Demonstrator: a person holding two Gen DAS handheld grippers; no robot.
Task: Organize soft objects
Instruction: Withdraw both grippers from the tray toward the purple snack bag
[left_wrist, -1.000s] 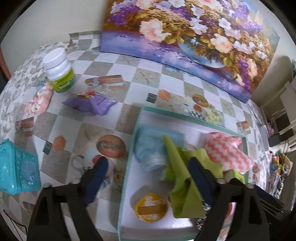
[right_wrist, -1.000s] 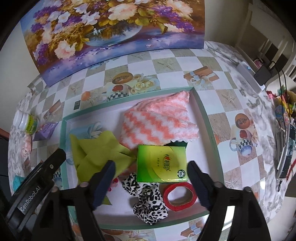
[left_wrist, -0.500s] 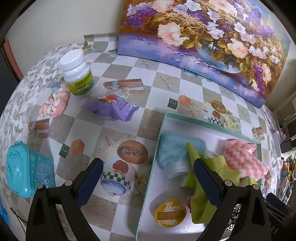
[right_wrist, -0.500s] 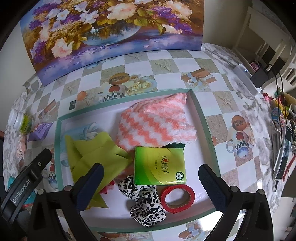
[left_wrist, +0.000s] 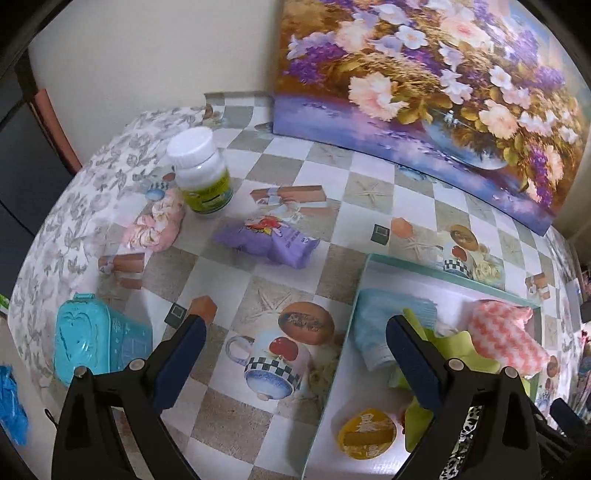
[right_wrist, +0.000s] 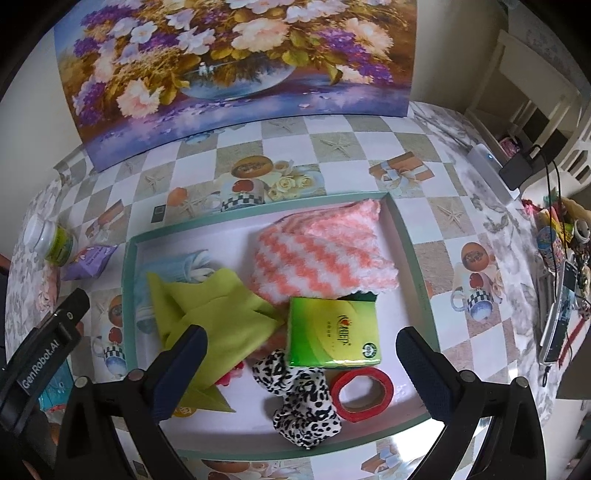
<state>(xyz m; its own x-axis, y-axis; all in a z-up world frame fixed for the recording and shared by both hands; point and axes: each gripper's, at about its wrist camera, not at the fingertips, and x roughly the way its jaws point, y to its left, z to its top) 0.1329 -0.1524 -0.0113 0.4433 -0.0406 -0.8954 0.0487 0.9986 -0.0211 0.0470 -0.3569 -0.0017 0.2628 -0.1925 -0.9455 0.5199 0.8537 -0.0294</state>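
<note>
Setting: checkered, picture-printed oilcloth table (left_wrist: 236, 280) against a cream wall, with a large floral painting (right_wrist: 229, 70) leaning at the back.
Left gripper (left_wrist: 295, 345): jaws spread wide, holding nothing, hovering over the tablecloth just left of the tray's left wall.
Right gripper (right_wrist: 301, 360): jaws spread wide, empty, above the near half of the tray.
Tray: shallow white tray with a teal rim (right_wrist: 410, 254), on the table.
Under the right gripper: green tissue pack (right_wrist: 334, 332), leopard-print fabric scrunchie (right_wrist: 301, 402) and red tape ring (right_wrist: 364, 393), all inside the tray.
Farther in the tray: lime-green folded cloth (right_wrist: 214, 317) partly over a light-blue cloth (left_wrist: 376, 328); pink-and-white zigzag fluffy cloth (right_wrist: 325, 254) toward the far right corner; round yellow item (left_wrist: 367, 432) at the near left.
Outside the tray, left: purple soft packet (left_wrist: 269, 242), pink floral fabric bundle (left_wrist: 155, 227), white-capped pill bottle (left_wrist: 201, 171), turquoise plastic case (left_wrist: 94, 338).
</note>
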